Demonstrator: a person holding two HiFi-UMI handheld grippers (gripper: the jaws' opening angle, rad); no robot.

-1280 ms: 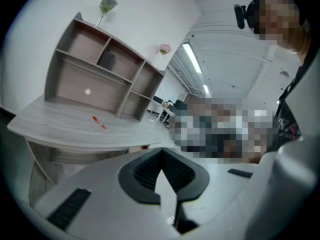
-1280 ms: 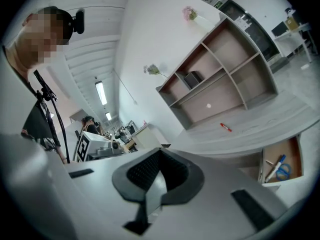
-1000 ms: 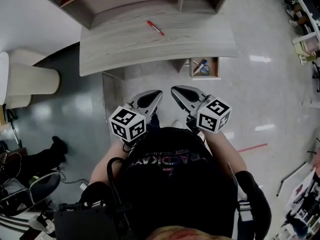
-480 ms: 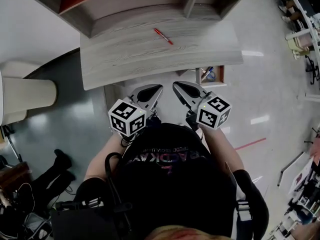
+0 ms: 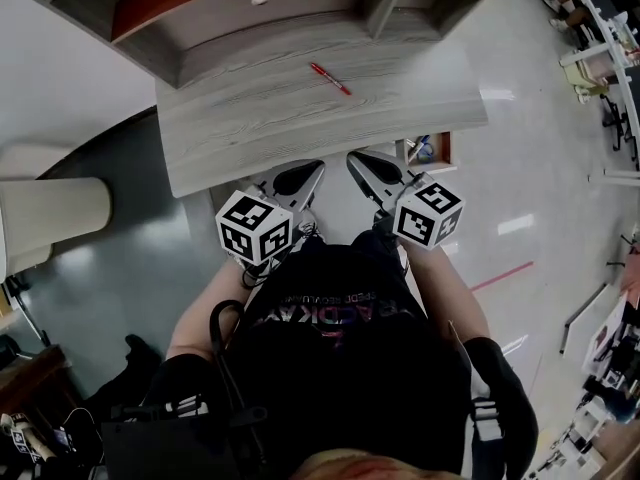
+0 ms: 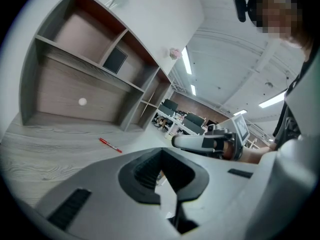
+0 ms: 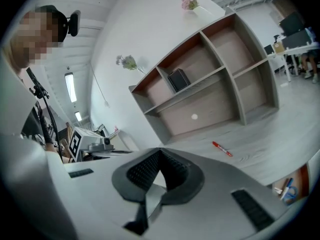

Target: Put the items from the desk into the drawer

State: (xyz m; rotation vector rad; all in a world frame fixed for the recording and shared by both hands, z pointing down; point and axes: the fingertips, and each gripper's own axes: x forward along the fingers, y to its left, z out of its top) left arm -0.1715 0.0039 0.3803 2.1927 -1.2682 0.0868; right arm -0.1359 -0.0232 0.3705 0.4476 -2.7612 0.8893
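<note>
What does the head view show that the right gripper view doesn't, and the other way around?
Only the head view: the person's black shirt and the right gripper seen from outside. Only the right gripper view: flowers atop the shelf unit and a dark box in one compartment. Both: the red pen, the desk, the open drawer and the left gripper.

The open wooden drawer [image 5: 446, 152], right of centre in the head view, is half hidden under the grey wooden desk [image 5: 300, 108]; its contents [image 5: 424, 149] are too small to identify.
</note>
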